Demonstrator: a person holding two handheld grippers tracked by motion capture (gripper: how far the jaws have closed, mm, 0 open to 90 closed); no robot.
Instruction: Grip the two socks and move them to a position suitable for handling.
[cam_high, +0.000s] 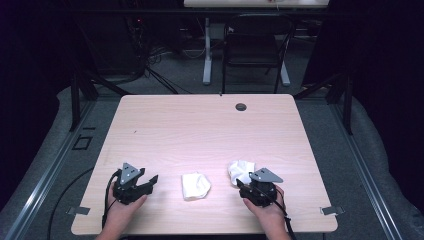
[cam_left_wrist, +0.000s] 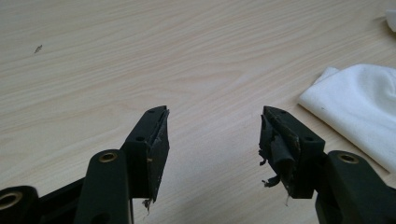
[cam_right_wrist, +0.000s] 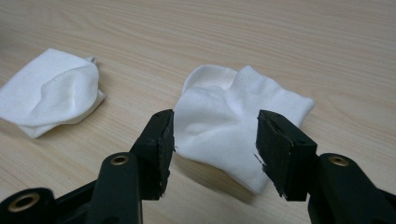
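Two white socks lie on the light wooden table (cam_high: 200, 125) near its front edge. One sock (cam_high: 195, 185) (cam_left_wrist: 364, 107) (cam_right_wrist: 53, 91) is folded and sits between the two hands. The other sock (cam_high: 239, 170) (cam_right_wrist: 233, 116) lies crumpled just ahead of my right gripper (cam_high: 243, 186) (cam_right_wrist: 215, 140), whose jaws stand open over its near edge without pressing on it. My left gripper (cam_high: 150, 181) (cam_left_wrist: 214, 140) is open above bare wood, left of the folded sock, with nothing between its jaws.
A round cable hole (cam_high: 241, 106) is set near the table's far edge. Beyond the table stand a black chair (cam_high: 255, 45) and a white desk leg (cam_high: 207, 50). Dark metal frame posts (cam_high: 75, 95) flank the table.
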